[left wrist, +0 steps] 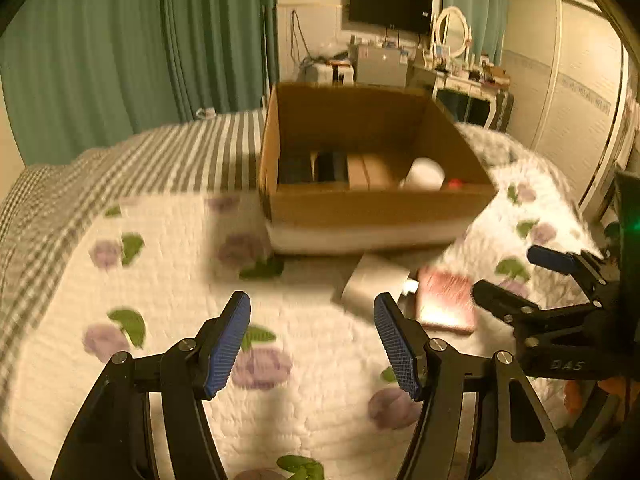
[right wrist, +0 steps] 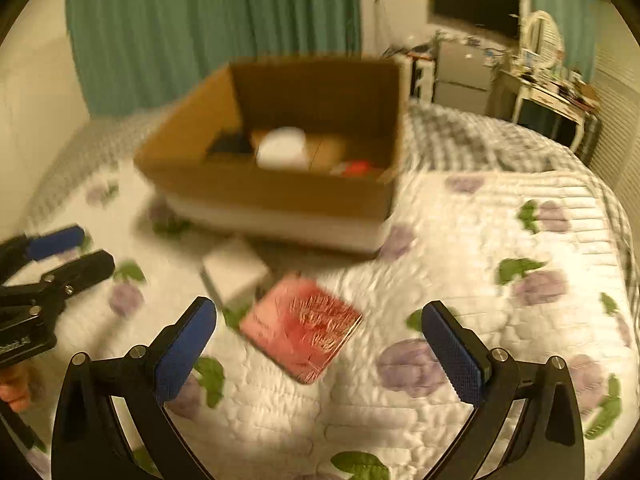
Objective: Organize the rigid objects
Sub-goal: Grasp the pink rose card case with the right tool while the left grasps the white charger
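An open cardboard box [left wrist: 376, 204] [right wrist: 280, 196] stands on the bed and holds dark items, a brown box, a white round object [left wrist: 424, 174] [right wrist: 282, 148] and something red [left wrist: 454, 184] [right wrist: 356, 168]. In front of it lie a white box [left wrist: 372, 284] [right wrist: 234, 270] and a flat pink-red box [left wrist: 444, 300] [right wrist: 304, 326]. My left gripper [left wrist: 312, 336] is open and empty above the quilt, left of the white box. My right gripper [right wrist: 320, 340] is open and empty, its jaws wide on either side of the pink-red box; it also shows in the left wrist view [left wrist: 516, 276].
The bed has a white quilt with purple flowers [right wrist: 500, 320] and a striped grey blanket [left wrist: 180, 152] behind. Green curtains [left wrist: 120, 60], a wall TV [left wrist: 390, 4] and a cluttered dresser [left wrist: 472, 76] stand beyond. A wardrobe [left wrist: 568, 92] is at right.
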### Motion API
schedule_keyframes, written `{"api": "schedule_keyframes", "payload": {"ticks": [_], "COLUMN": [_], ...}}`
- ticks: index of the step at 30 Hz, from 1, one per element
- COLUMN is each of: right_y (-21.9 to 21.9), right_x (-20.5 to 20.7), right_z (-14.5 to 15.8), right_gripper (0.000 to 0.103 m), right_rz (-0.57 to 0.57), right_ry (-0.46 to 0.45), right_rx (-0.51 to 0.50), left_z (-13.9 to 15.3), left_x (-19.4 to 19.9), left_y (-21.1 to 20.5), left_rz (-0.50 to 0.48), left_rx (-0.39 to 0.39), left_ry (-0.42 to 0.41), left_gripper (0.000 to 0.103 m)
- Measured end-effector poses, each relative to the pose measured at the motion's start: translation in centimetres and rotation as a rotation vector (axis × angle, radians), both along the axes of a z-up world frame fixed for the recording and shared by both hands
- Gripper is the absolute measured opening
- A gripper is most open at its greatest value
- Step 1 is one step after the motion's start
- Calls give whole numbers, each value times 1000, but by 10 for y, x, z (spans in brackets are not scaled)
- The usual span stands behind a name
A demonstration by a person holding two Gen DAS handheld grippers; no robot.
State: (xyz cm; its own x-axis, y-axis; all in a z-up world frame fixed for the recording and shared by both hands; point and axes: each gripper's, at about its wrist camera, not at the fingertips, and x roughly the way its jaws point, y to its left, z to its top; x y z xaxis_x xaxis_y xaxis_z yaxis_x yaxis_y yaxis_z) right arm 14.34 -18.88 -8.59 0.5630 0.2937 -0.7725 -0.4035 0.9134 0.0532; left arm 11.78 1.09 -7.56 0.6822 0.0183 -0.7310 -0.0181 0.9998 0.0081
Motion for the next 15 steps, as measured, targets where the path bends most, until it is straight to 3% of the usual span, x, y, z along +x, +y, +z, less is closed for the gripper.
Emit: {"api": "schedule_keyframes", "payload": {"ticks": [4, 15], "right_y": [12, 25], "right_x": [10, 28], "right_z": [-29, -58], "right_gripper": [103, 102], "right_rz": [19, 23], "right_ry": [74, 122], "right_rx": [-32, -76], "left_z": [-25, -29], "left_x": [2, 2], "left_y": [7, 7], "left_rz": [27, 24], "left_rx": [27, 15], "left_ry": [51, 60], "left_gripper": [67, 67]}}
